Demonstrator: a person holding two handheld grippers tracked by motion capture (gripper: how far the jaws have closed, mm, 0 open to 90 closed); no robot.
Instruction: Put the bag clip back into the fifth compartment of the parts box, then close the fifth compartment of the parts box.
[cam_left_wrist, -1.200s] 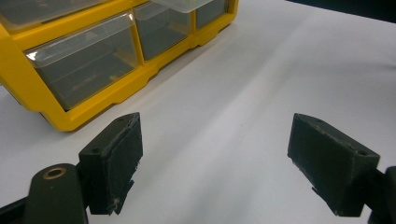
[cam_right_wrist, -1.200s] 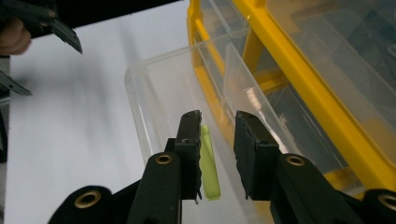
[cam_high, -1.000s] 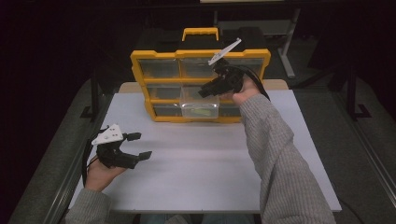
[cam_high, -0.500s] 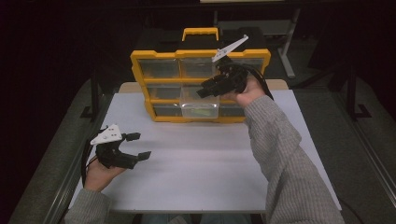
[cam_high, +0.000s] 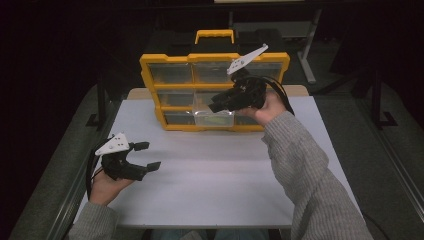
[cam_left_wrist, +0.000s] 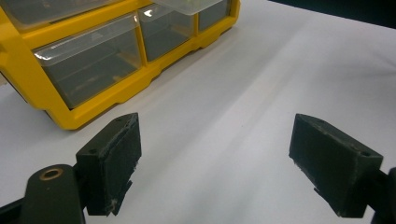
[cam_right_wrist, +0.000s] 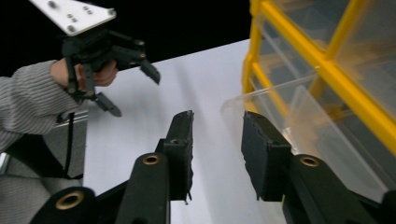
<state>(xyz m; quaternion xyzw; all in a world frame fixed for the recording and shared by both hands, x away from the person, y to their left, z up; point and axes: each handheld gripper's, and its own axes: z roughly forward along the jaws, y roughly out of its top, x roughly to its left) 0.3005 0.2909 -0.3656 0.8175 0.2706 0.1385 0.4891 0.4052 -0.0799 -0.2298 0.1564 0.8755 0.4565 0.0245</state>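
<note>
Left gripper (cam_high: 142, 156), nearest item, low at 7 o'clock on the table (cam_high: 225, 185) in the high view: jaws spread wide and empty, aimed toward 3 o'clock over bare white surface, well apart from the cabinet. Right gripper (cam_high: 216, 106), farther off toward 12 o'clock, held up in front of the yellow drawer cabinet (cam_high: 215, 57): jaws part-open with a narrow gap between the pads, nothing held, tips pointing toward 9 o'clock. Clear drawer (cam_high: 214, 116), bottom row, middle bay of the cabinet, pulled part-way out toward the person; it lies just below and beside the right jaw tips, close by but apparently not between them. Long axis of the drawer front runs 9 to 3 o'clock, roughly in line with the jaws rather than across them, so a grip on its front lip would likely call for a drop and a turn of the wrist. Right hand is plainly the nearer one for this drawer. Right gripper view supplies what the high view cannot: the drawer's thin transparent rim (cam_right_wrist: 261, 100) sits at about 1 o'clock from the jaws, beyond the pads, and the drawer looks empty from this angle. Left gripper view supplies the cabinet's lower-left drawers (cam_left_wrist: 88, 63) at 11 o'clock, shut flush.
</note>
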